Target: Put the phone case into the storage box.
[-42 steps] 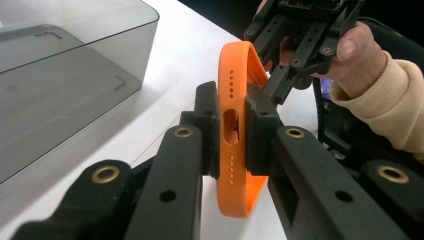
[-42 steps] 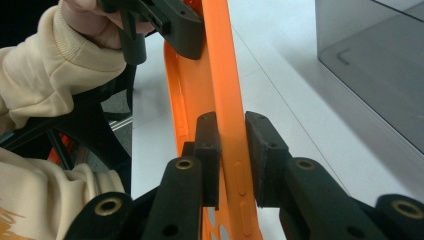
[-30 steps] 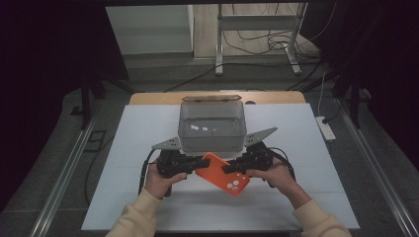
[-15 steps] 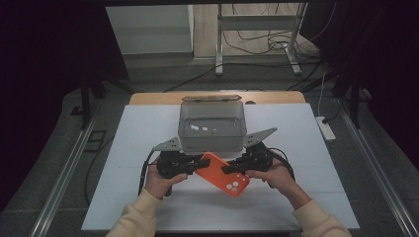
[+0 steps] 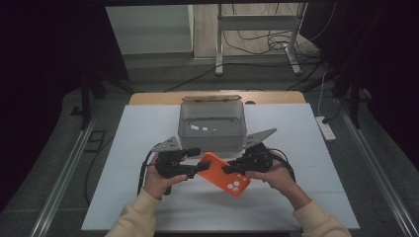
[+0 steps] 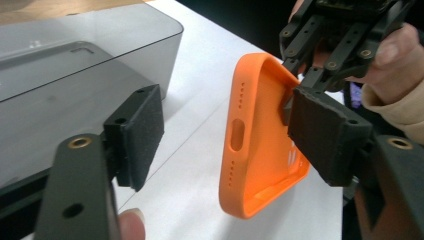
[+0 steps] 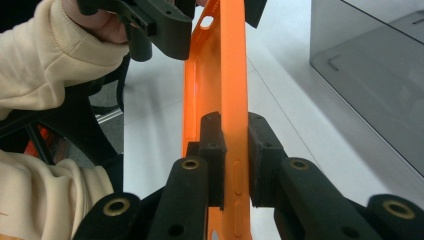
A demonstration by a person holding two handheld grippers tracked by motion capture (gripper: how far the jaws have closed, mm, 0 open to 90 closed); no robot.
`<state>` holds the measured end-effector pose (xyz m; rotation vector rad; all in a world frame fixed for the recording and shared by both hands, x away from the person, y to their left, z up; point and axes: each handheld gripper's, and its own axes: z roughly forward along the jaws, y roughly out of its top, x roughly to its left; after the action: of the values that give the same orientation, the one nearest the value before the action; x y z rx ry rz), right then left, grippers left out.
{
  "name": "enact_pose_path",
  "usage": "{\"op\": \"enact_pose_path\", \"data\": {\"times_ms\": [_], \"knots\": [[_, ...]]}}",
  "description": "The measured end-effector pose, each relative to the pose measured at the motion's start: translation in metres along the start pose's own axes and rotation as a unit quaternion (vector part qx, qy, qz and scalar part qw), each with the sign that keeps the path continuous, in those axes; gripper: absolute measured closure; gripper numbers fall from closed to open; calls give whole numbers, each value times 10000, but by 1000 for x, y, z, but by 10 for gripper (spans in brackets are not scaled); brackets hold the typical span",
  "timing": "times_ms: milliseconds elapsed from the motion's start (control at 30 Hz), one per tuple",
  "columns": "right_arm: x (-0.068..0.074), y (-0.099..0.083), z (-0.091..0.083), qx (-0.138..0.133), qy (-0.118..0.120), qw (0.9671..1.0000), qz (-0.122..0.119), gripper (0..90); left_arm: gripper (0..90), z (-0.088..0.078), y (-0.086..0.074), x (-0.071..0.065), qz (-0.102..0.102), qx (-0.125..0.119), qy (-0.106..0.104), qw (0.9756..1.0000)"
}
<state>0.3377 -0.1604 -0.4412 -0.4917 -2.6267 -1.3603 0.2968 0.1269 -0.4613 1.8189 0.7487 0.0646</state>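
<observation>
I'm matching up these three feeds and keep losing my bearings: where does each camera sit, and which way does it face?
High view: above the person's side, looking forward and down at the white table; forearms and hands enter from below.
Left gripper view: rides the left hand-held gripper, jaws apart after just opening beside the orange phone case; a fingertip shows.
Right gripper view: rides the right hand-held gripper, clamped on the case edge; cream sleeves show.
All three share the case and the clear box.

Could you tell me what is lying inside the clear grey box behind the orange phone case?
The box looks empty: through its tinted walls only the moulded floor and light glints show. The near bottom edge is hidden by the phone case and the claws.
</observation>
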Motion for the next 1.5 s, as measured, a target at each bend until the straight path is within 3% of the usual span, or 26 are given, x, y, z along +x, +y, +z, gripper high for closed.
{"op": "enact_pose_path", "data": {"times_ms": [300, 900, 1133, 1500], "knots": [[-1, 0, -1, 7, -104, 9999, -27, 797, 219, -7, -4, -6, 143, 103, 491, 9986], [-1, -1, -5, -68, -292, 9995, -78, 796, 185, -18, -19, -3, 290, 304, 1108, 9930], [-1, -1, -5, -87, -344, 9993, -104, 796, 184, -20, -22, -2, 352, 353, 1238, 9911], [-1, -2, -7, -91, -407, 9991, -98, 796, 181, -35, -38, 3, 222, 335, 1417, 9891]]}}
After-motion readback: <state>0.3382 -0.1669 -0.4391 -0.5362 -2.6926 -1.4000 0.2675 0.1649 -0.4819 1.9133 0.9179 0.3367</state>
